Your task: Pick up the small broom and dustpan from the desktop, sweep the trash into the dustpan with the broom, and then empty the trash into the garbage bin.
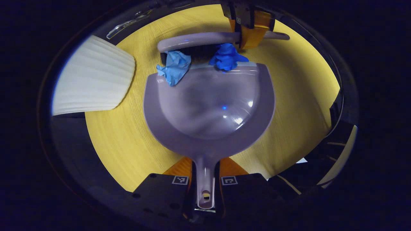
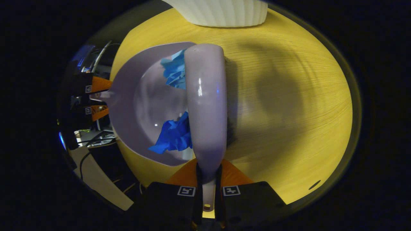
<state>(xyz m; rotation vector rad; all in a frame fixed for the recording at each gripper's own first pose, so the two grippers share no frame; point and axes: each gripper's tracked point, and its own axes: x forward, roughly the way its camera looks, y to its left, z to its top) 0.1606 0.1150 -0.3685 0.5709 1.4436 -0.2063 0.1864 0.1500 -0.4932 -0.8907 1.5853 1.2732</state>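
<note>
Crumpled blue paper scraps [image 1: 175, 67] at glossy rounded plastic dustpan [image 1: 208, 106] lip.

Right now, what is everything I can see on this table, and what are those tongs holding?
Pale lilac plastic dustpan: one, flat on the tabletop, its handle clamped in the left tongs.
Pale lilac plastic small broom: one, lying along the dustpan's open lip, its handle clamped in the right tongs.
Crumpled blue paper scraps: two, a lighter one and a darker one, at the dustpan's lip, pushed against the broom.
White ribbed garbage bin: one, standing on the table beside the dustpan.
Yellow wood-grain tabletop: one, under everything.
Left tongs: shut on the dustpan handle.
Right tongs: shut on the broom handle.
</note>
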